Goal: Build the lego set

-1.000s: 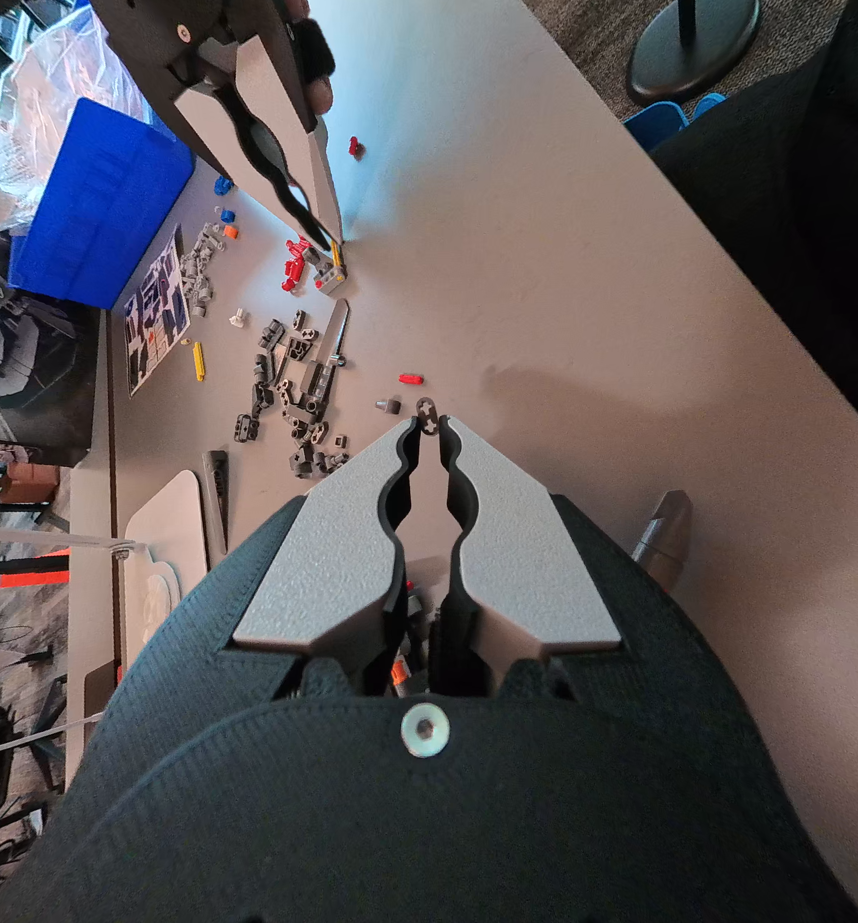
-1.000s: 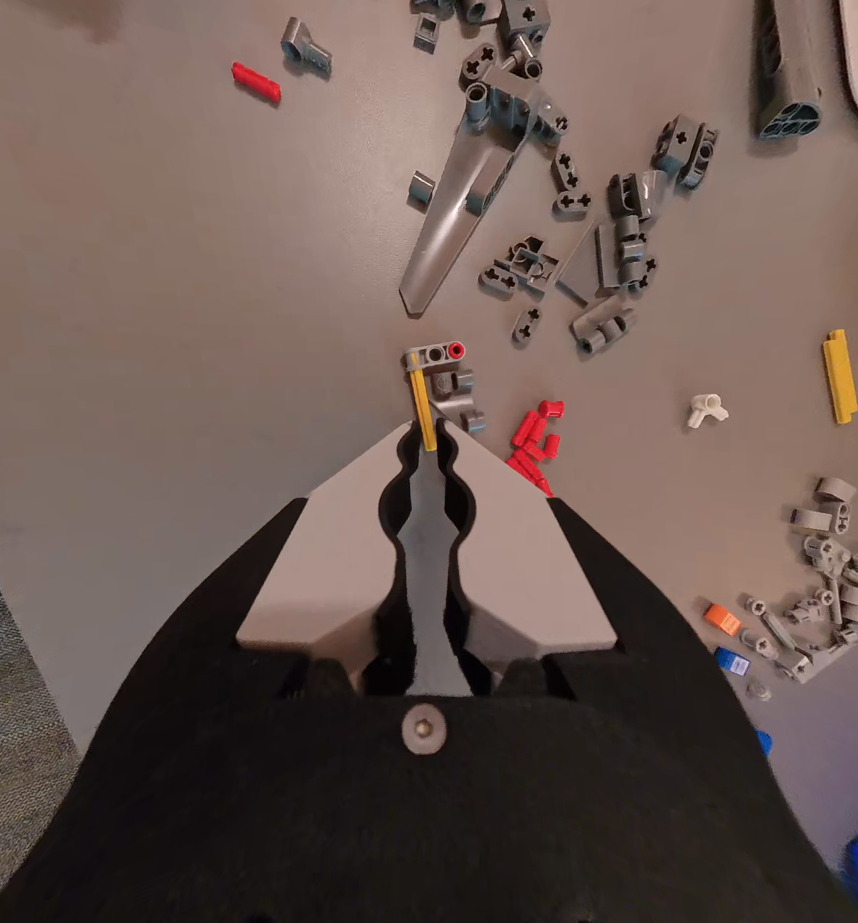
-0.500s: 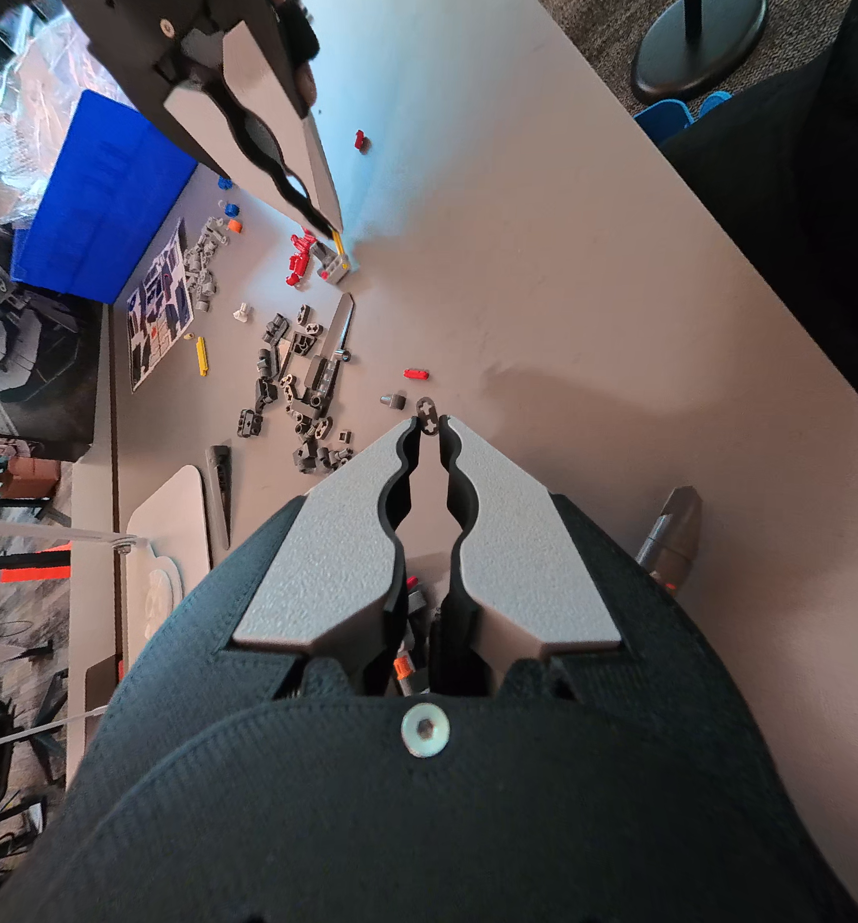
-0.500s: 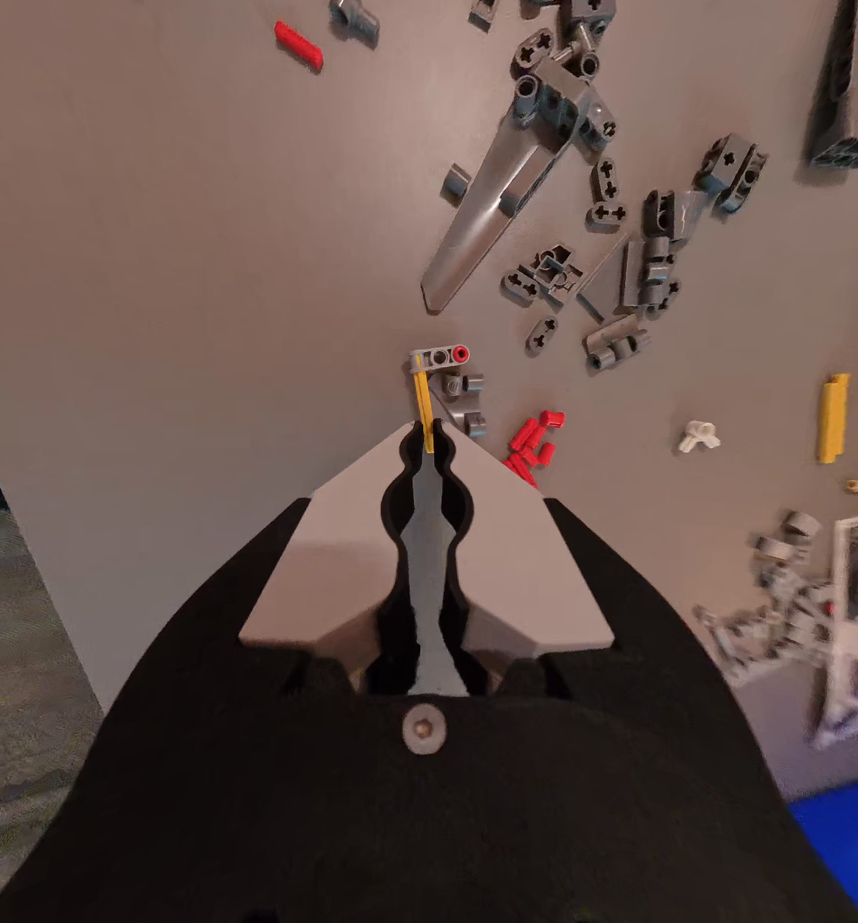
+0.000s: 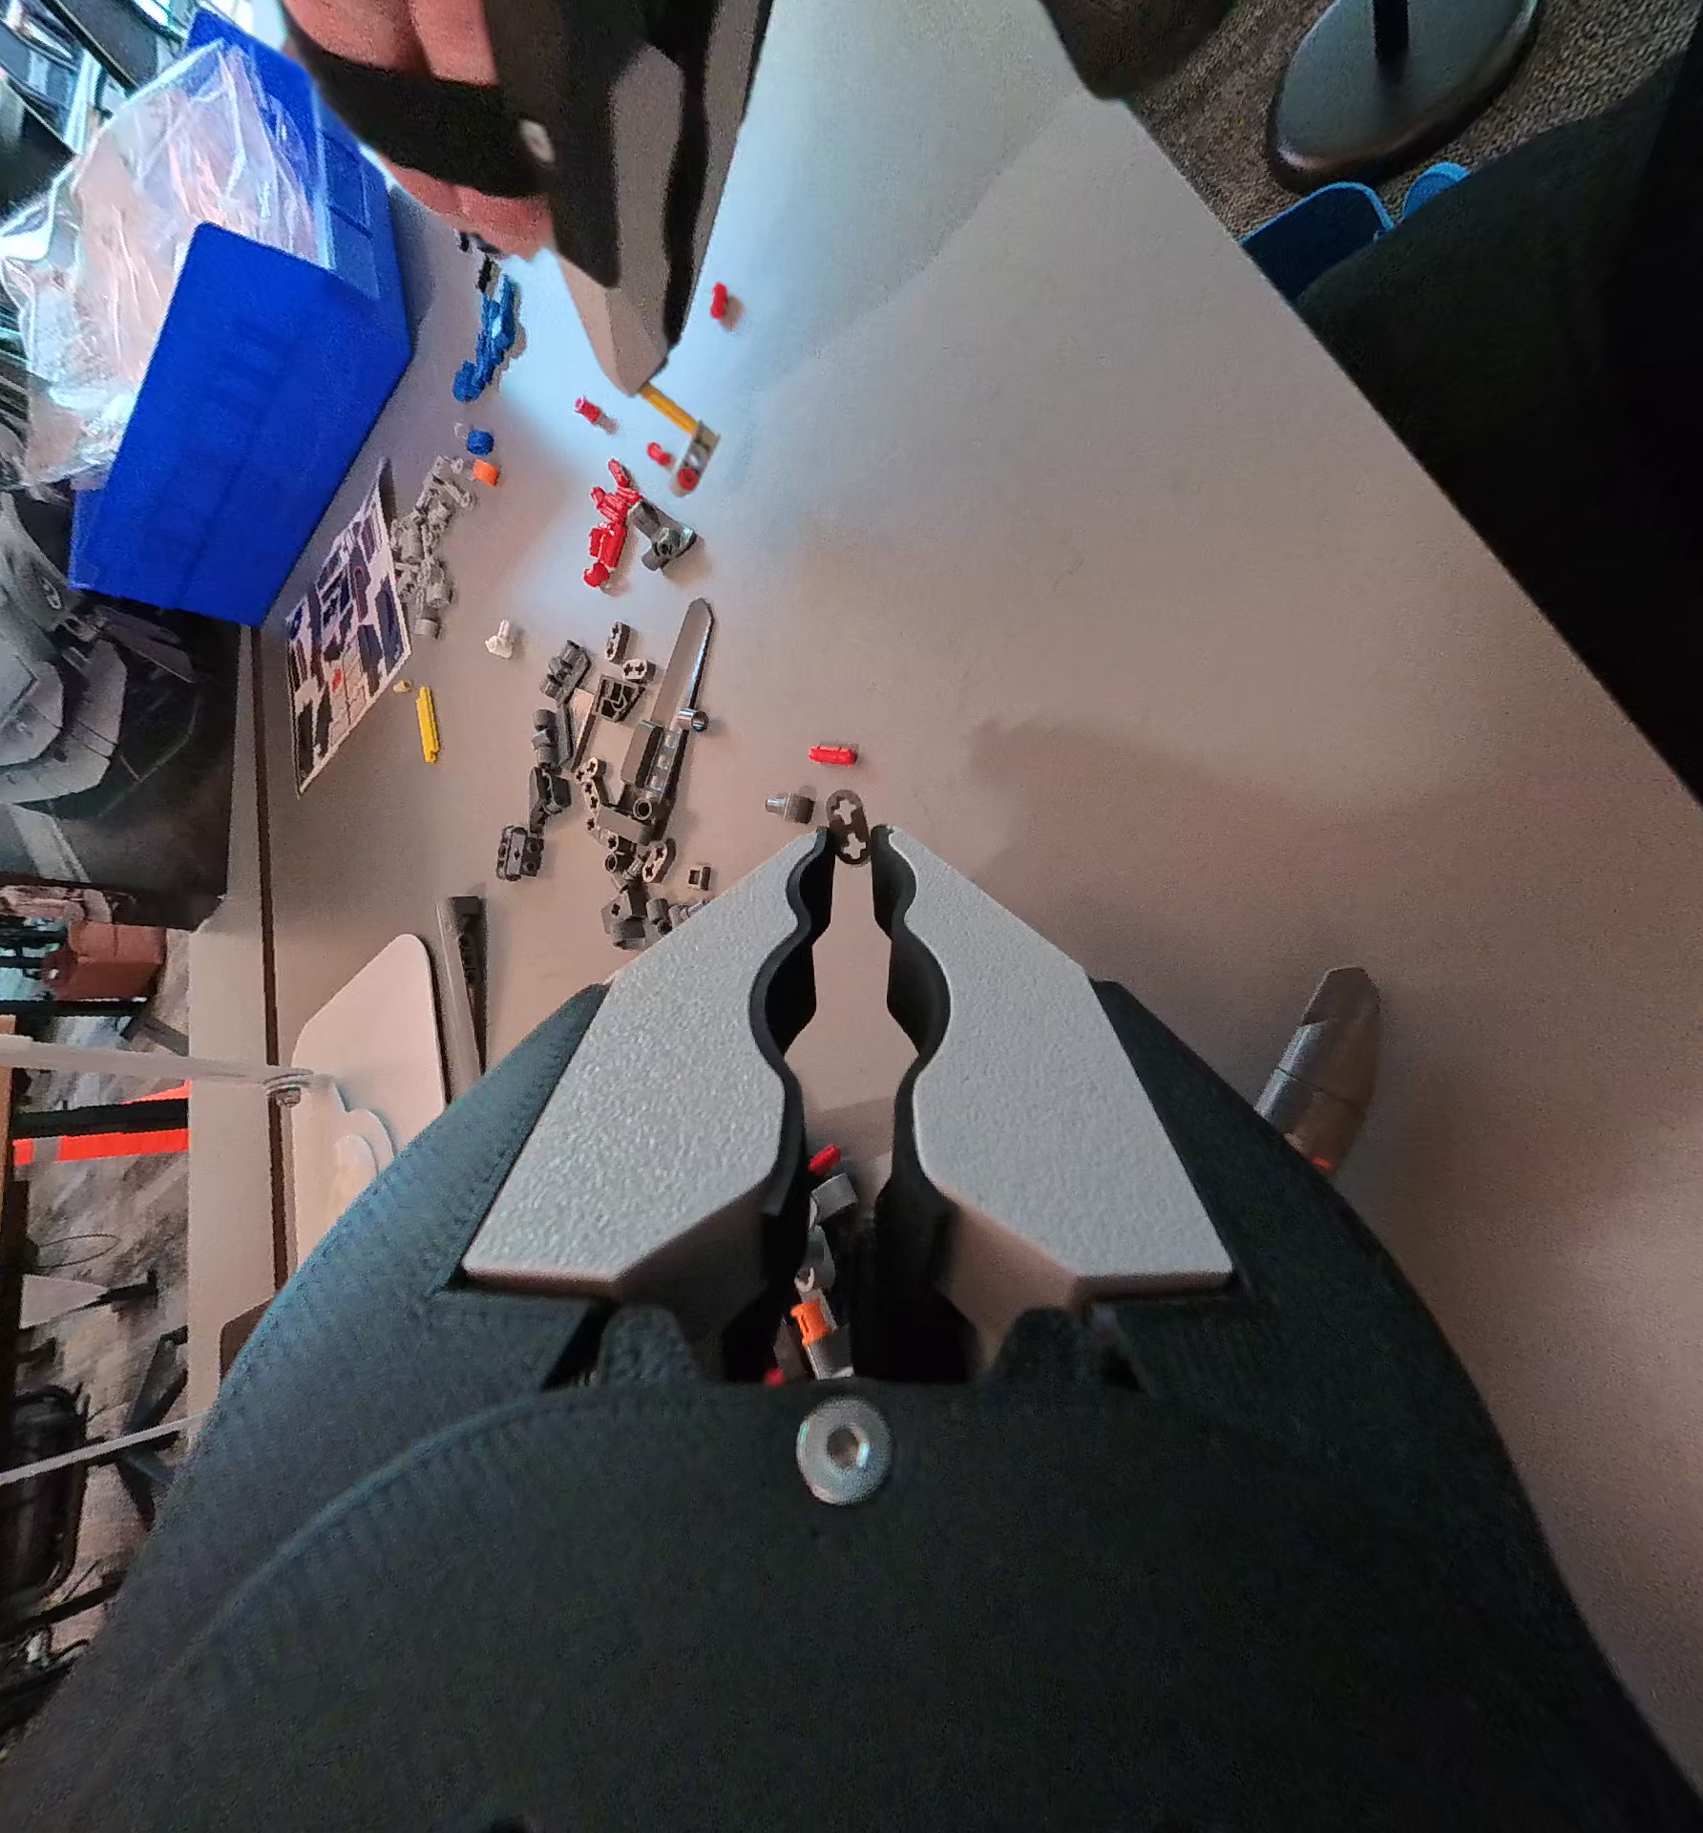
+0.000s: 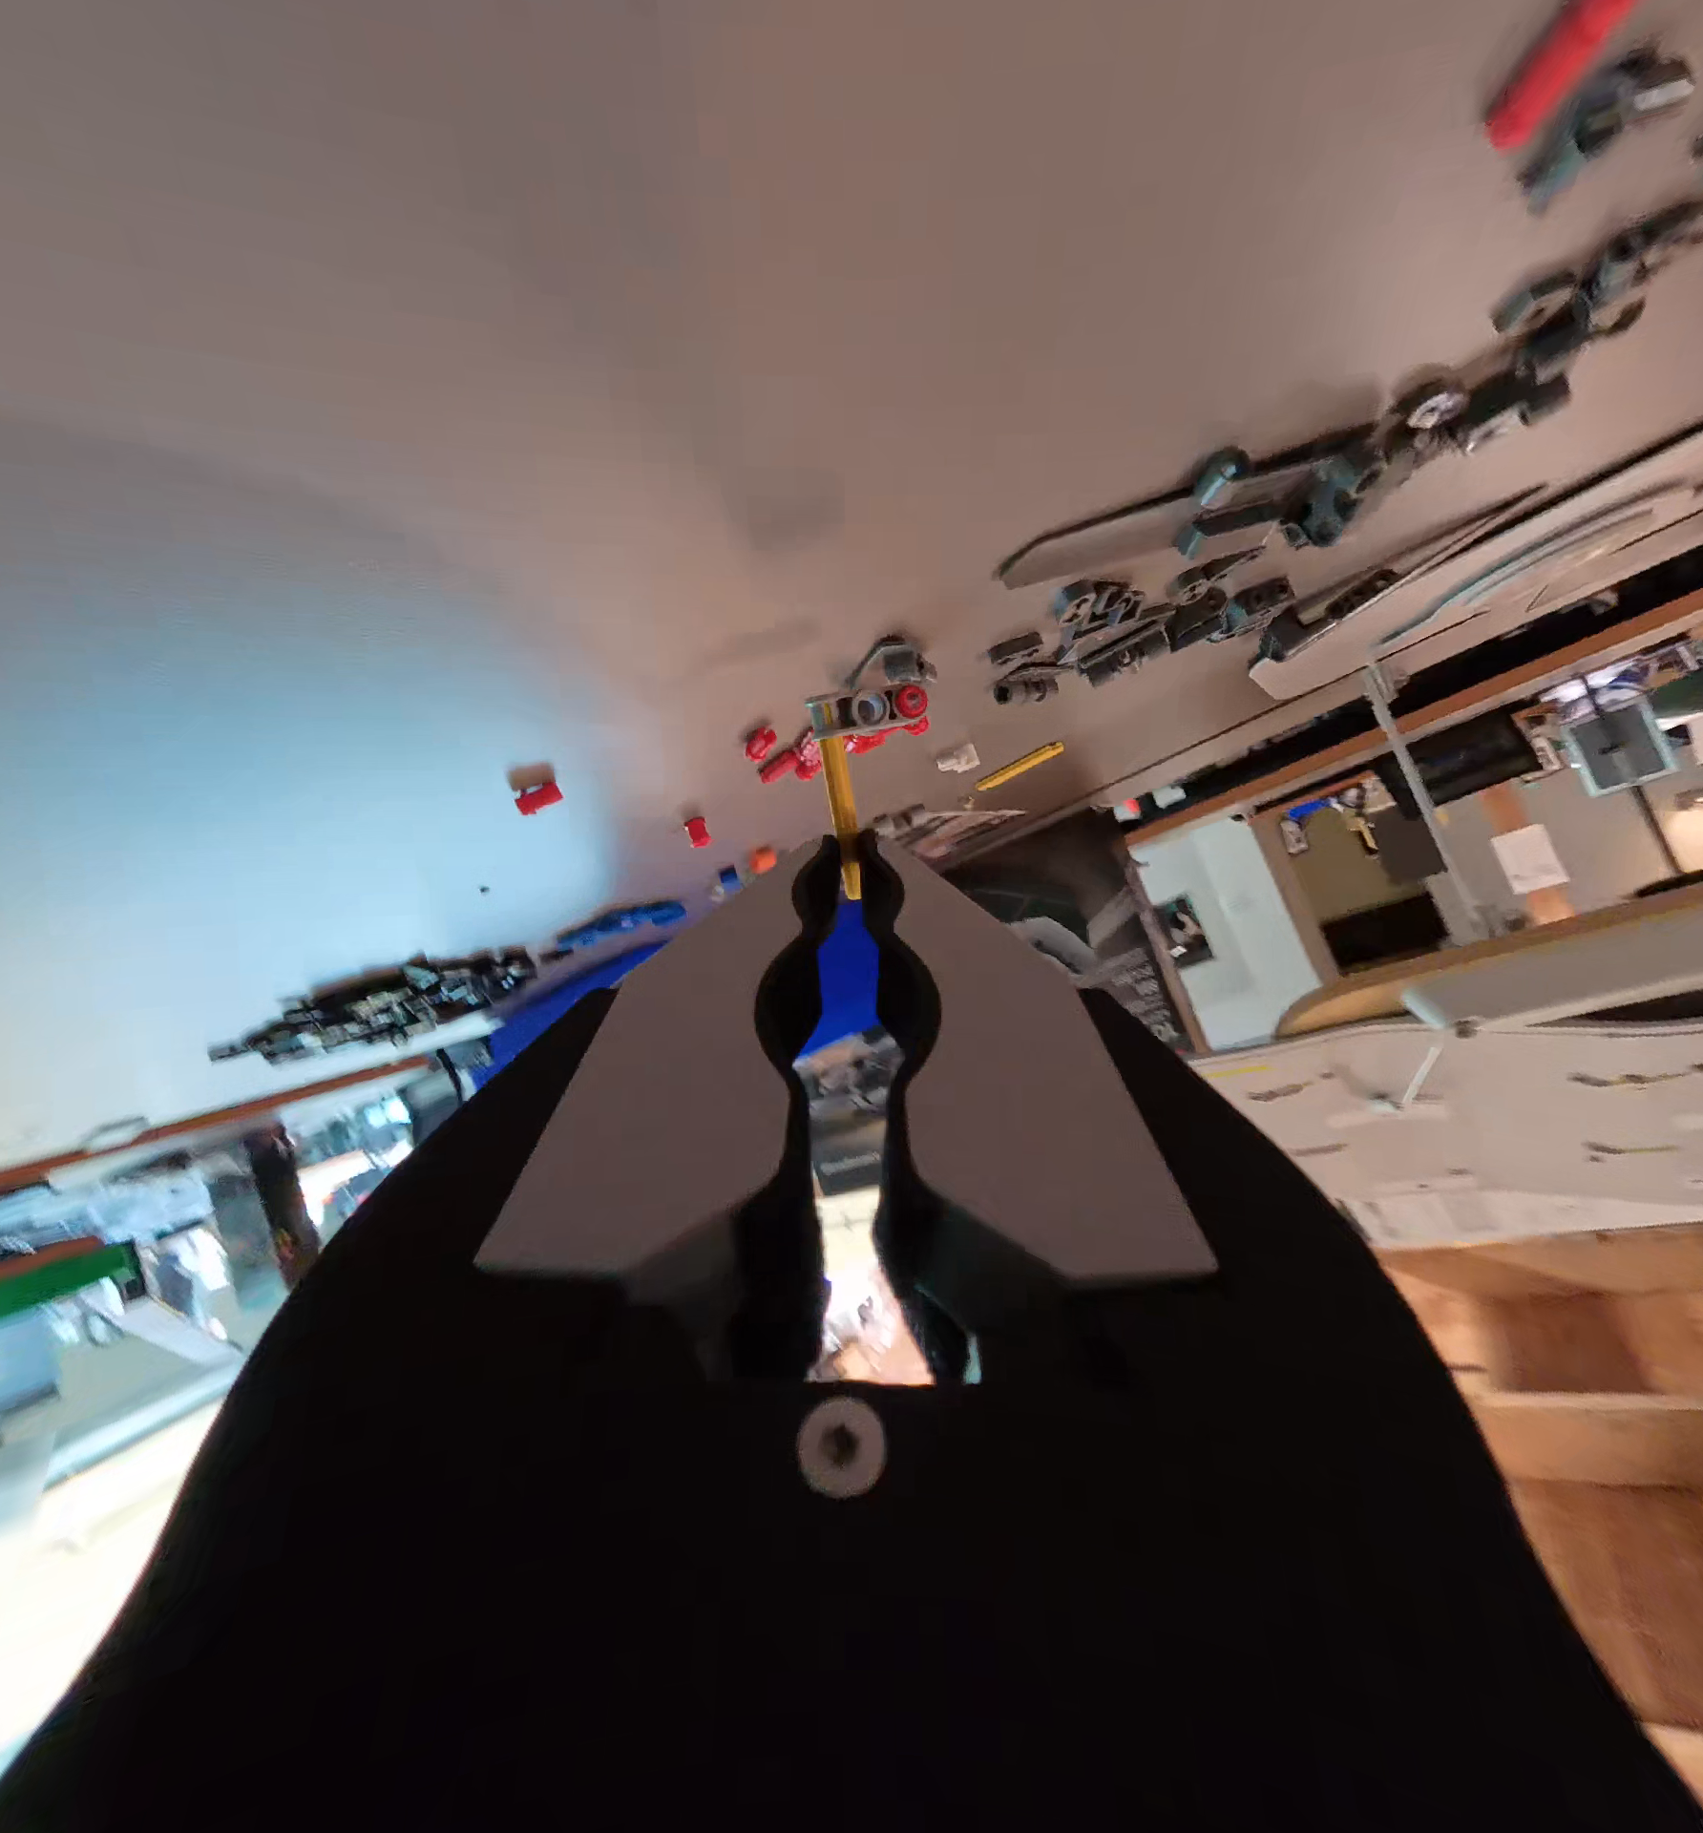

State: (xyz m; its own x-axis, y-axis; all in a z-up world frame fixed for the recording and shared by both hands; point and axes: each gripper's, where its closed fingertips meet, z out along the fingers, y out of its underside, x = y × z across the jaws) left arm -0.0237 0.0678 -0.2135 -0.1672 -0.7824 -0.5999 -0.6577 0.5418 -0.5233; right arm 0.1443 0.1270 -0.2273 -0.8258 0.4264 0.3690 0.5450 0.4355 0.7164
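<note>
Left wrist view: my left gripper (image 5: 852, 851) pinches a small dark grey oval link (image 5: 850, 825) with two cross holes, both pads pressed on its lower end, above the tan table (image 5: 1076, 555); just left of the tips lies a grey peg (image 5: 791, 805), and a red pin (image 5: 833, 755) a little ahead; a scatter of grey parts (image 5: 609, 754) spreads ahead to the left. My right gripper (image 6: 850, 855) is clamped on a yellow rod (image 6: 840, 794); a short grey beam (image 6: 867, 712) with a red pin in one hole sits across the rod's far end; a cluster of red pins (image 6: 783, 759) lies on the table beyond the tips.
</note>
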